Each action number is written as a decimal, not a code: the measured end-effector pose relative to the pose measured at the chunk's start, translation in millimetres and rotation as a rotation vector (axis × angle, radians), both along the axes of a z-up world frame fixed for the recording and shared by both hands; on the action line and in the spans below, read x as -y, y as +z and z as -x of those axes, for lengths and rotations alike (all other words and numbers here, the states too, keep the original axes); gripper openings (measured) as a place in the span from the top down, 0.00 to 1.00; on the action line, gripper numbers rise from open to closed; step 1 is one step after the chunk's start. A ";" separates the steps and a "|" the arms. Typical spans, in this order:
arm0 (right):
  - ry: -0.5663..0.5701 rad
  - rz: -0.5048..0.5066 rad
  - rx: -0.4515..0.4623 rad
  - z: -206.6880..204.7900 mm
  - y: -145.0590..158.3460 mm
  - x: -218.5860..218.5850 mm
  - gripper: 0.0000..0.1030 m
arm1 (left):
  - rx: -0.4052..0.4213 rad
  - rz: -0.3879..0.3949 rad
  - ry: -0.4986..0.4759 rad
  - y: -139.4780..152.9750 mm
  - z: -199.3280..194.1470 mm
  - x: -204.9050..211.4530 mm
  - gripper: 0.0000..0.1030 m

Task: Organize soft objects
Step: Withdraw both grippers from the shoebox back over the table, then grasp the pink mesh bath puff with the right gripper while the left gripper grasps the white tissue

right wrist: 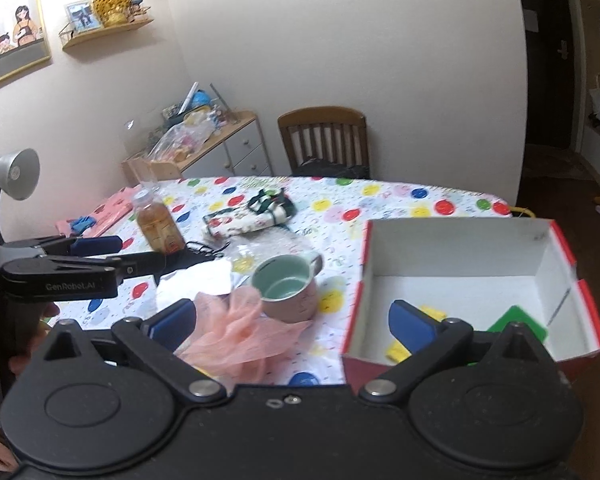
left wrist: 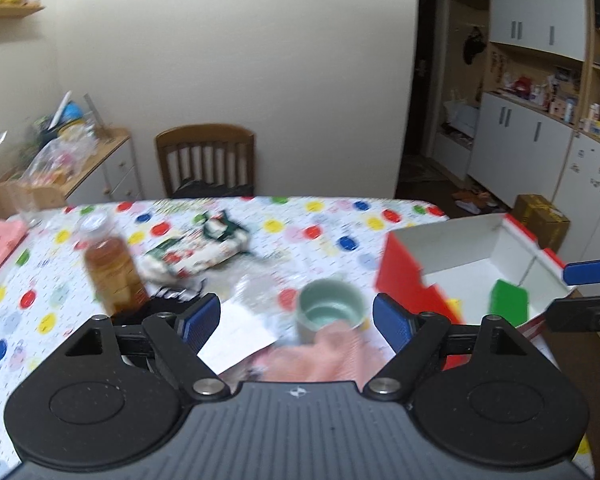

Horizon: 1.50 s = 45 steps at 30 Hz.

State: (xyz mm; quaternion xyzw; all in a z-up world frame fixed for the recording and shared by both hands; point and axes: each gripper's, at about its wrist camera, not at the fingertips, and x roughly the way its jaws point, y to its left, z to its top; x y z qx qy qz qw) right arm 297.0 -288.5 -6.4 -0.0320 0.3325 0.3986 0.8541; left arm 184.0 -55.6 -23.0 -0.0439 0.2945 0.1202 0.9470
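Both tongs spread, nothing pinched. Left tongs (left wrist: 296, 316) hover above the surface (left wrist: 52, 304); pink cloth (left wrist: 320, 354) lies between their tips, touching the mug (left wrist: 330, 308). Right tongs (right wrist: 292, 326) straddle the box (right wrist: 460, 248) wall, box just right, cloth left.

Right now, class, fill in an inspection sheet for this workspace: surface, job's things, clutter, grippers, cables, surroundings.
Surface: table under a spotted cloth.
Job's things: pink mesh by the mug; printed cloth further back; box holding a green piece and a yellow piece.
Clutter: bottle, paper.
Grippers: left gripper open; right gripper open.
Cables: black cord by the bottle.
Surroundings: chair, lamp.
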 end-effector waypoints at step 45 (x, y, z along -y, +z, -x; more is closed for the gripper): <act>0.089 0.338 -0.106 -5.0 -117.9 -170.6 0.15 | -0.135 -0.046 -0.076 -128.5 -44.2 -104.9 0.25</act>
